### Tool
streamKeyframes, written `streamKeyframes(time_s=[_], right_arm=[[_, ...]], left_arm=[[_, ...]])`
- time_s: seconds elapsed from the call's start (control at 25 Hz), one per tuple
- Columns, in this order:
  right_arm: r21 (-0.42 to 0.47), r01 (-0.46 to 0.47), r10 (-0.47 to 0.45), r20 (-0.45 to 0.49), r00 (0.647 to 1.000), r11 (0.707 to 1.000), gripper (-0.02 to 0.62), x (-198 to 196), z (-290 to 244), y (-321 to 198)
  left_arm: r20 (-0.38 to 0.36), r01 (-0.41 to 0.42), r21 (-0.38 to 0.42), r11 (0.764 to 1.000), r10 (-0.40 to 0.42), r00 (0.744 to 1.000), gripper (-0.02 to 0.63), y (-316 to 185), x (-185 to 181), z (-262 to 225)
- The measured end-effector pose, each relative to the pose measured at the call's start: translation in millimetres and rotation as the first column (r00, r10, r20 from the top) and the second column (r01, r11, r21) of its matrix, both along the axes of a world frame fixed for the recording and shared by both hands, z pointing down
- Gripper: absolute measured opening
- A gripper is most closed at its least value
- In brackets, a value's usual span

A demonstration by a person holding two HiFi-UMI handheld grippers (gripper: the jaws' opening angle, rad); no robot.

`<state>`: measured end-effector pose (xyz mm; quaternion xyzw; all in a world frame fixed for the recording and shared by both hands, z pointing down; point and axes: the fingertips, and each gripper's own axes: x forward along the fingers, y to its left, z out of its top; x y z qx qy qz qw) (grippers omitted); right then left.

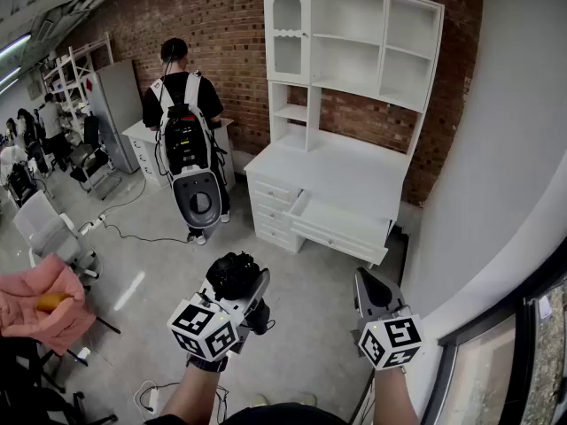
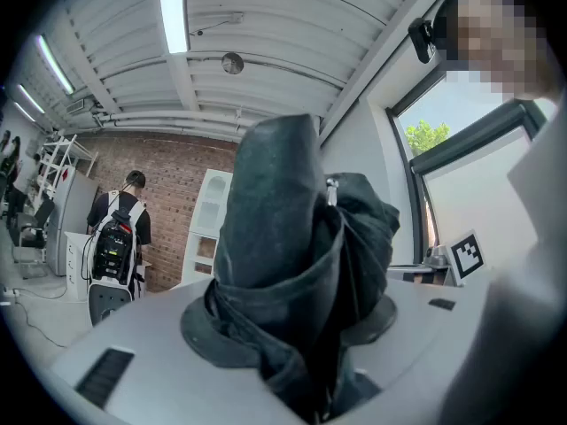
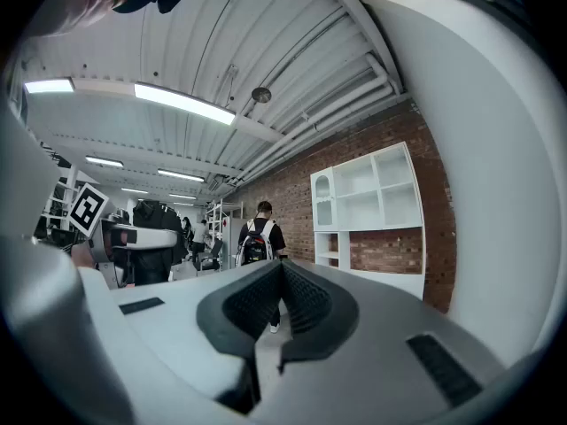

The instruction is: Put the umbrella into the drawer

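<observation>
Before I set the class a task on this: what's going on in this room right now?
A person stands on the open floor with a gripper in each hand. The left gripper is clamped on a folded black umbrella. The right gripper is shut and holds nothing. Ahead, against the brick wall, a white desk has one drawer pulled open, not yet reached. Another person with a backpack stands left of it, back turned.

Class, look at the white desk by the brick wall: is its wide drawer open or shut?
Open. The drawer stands pulled out from the front of the desk, its inside showing from above.
</observation>
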<state>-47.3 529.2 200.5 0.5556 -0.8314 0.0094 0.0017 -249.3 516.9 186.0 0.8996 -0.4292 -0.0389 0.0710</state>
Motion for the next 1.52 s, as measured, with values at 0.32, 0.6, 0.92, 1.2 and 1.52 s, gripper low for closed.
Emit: streamKeyframes(time_s=[0.32, 0.6, 0.92, 1.2, 1.52], right_arm=[[-0.007, 0.013, -0.012, 0.012, 1.0, 1.0, 0.003, 15, 1, 3], [0.003, 0.027, -0.028, 0.045, 0.999, 1.0, 0.003, 42, -3, 14], [-0.014, 0.005, -0.004, 0.073, 0.997, 1.0, 0.003, 82, 16, 3], [-0.017, -0.013, 0.013, 0.037, 0.999, 1.0, 0.003, 91, 21, -19], [-0.04, -0.044, 0.044, 0.01, 0.999, 0.998, 0.003, 89, 35, -88]], left_arm=[[0.01, -0.011, 0.005, 1.0, 0.011, 1.0, 0.21, 3, 21, 3], [0.01, -0.005, 0.014, 1.0, 0.005, 1.0, 0.212, 9, 40, -1], [0.028, -0.004, -0.01, 1.0, 0.005, 1.0, 0.212, -4, 69, 14], [0.032, -0.053, 0.005, 0.999, 0.053, 0.998, 0.213, -35, 95, 19], [-0.002, -0.109, -0.021, 0.994, 0.109, 0.994, 0.215, -110, 104, 39]])
